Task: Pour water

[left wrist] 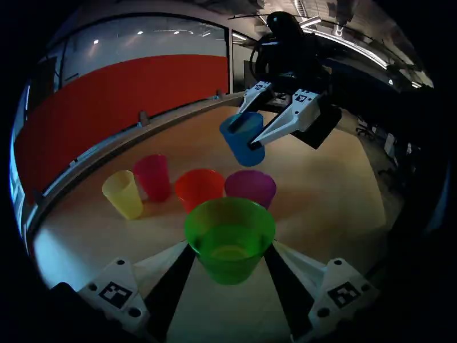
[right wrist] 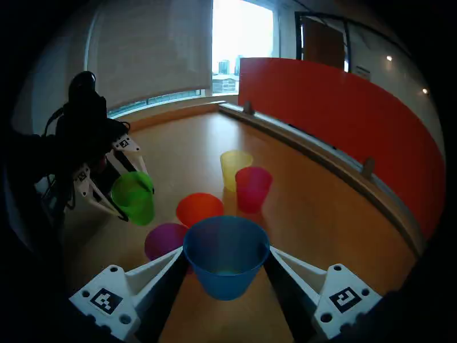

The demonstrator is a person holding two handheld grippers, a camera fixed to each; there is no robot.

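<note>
Beside green cup (left wrist: 230, 240), blue cup (left wrist: 244, 140): open tabletop (left wrist: 331, 188).

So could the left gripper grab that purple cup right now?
Probably not yet. The left gripper is shut on the green cup, so it has no free grip. The purple cup stands close ahead, with nothing between them.

Cups: six in total, one per colour: green cup (left wrist: 230, 240), blue cup (left wrist: 244, 139), yellow cup (left wrist: 123, 194), pink cup (left wrist: 153, 177), orange cup (left wrist: 199, 188), purple cup (left wrist: 250, 187). Grippers: two, left gripper (left wrist: 230, 248) and right gripper (right wrist: 226, 257), one cup clamped in each. Cups standing on the one wooden table (left wrist: 320, 188): four.
</note>
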